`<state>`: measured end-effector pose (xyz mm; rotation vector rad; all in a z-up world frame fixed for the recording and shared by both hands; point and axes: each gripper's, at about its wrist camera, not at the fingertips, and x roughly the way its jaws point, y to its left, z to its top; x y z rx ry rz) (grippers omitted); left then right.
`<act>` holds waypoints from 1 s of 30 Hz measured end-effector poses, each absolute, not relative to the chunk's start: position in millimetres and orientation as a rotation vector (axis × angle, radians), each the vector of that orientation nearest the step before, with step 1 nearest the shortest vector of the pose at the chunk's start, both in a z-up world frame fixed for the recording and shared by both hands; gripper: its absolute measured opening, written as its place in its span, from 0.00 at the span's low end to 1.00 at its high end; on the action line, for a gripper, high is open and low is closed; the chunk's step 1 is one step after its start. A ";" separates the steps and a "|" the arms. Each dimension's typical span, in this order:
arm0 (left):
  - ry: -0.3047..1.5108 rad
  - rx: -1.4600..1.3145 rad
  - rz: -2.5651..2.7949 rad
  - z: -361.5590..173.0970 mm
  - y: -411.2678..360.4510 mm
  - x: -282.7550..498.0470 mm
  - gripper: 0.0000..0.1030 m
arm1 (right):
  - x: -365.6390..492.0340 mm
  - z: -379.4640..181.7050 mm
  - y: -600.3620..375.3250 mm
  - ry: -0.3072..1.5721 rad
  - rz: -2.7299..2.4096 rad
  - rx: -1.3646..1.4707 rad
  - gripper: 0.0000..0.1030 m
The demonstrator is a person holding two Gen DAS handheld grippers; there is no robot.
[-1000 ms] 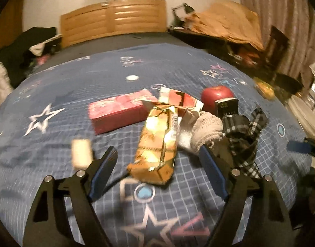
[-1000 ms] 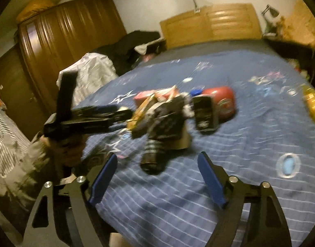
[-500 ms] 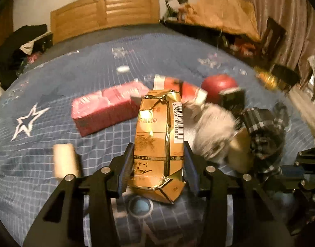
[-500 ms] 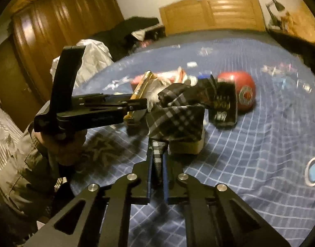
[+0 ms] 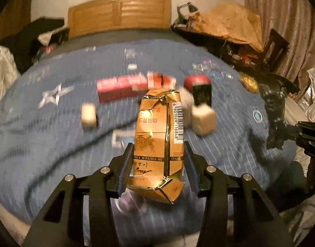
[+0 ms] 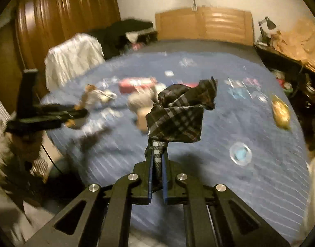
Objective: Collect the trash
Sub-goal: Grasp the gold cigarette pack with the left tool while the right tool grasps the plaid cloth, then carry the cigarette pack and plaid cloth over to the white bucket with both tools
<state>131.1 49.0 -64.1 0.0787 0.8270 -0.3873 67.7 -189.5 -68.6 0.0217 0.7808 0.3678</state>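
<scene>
My left gripper (image 5: pixel 157 164) is shut on a crumpled gold cigarette carton (image 5: pixel 157 144) and holds it above the blue bedspread (image 5: pixel 54 144). Its blue pads press on the carton's two sides. In the right wrist view my right gripper (image 6: pixel 157 177) is shut on a black plaid cloth (image 6: pixel 178 115), which hangs lifted over the bed. The same cloth (image 5: pixel 274 111) shows at the right edge of the left wrist view. The left gripper with the gold carton (image 6: pixel 79 111) appears blurred at the left of the right wrist view.
On the bed lie a pink box (image 5: pixel 120 88), a red and white pack (image 5: pixel 160 81), a red round tin (image 5: pixel 197 81), a black box (image 5: pixel 201 94), two pale blocks (image 5: pixel 88 116) (image 5: pixel 203 120) and a gold wrapper (image 6: pixel 281 111). A cluttered side table (image 5: pixel 239 39) stands on the right.
Both grippers closed, the left on the gold carton and the right on the plaid cloth. Both then lifted their loads off the bed and drew back from the pile.
</scene>
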 end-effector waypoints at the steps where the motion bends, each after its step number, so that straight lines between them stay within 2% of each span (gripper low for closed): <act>1: 0.845 0.084 -0.373 -69.0 48.8 130.5 0.44 | 64.5 -70.5 -194.6 0.798 0.353 0.008 0.08; 7: 0.913 0.112 -0.264 -99.5 36.7 134.7 0.46 | 58.8 -105.0 -221.4 0.896 0.267 0.000 0.08; 9: 0.898 0.131 -0.232 -107.2 31.6 138.5 0.46 | 58.0 -117.7 -225.1 0.892 0.258 0.020 0.12; 10: 0.897 0.125 -0.228 -109.0 30.7 139.3 0.46 | 60.7 -121.8 -223.8 0.886 0.255 0.031 0.16; 12: 0.896 0.105 -0.222 -112.6 30.6 141.7 0.48 | 58.7 -125.9 -227.0 0.868 0.245 0.070 0.32; 14: 0.882 0.092 -0.222 -113.3 32.1 139.9 0.55 | 54.6 -120.7 -227.8 0.835 0.237 0.097 0.50; 16: 0.881 0.081 -0.220 -113.8 34.4 136.4 0.56 | 51.8 -114.0 -227.0 0.797 0.228 0.100 0.59; 19: 0.869 0.060 -0.231 -109.1 37.9 129.4 0.61 | 46.3 -105.1 -223.0 0.756 0.216 0.100 0.62; 25: 0.838 0.040 -0.243 -106.1 40.4 127.1 0.65 | 55.0 -120.1 -209.6 0.790 0.185 0.140 0.62; 27: 0.851 0.040 -0.245 -111.5 40.7 130.0 0.64 | 59.5 -128.0 -205.2 0.805 0.183 0.138 0.49; 28: 0.863 0.035 -0.243 -114.5 41.6 131.4 0.53 | 61.4 -131.5 -204.1 0.816 0.179 0.136 0.39; 29: 0.877 0.028 -0.240 -117.8 42.3 132.6 0.53 | 62.4 -134.2 -204.1 0.824 0.179 0.139 0.25; 30: 0.870 0.025 -0.233 -117.9 42.6 131.4 0.52 | 61.9 -135.2 -204.6 0.823 0.178 0.143 0.20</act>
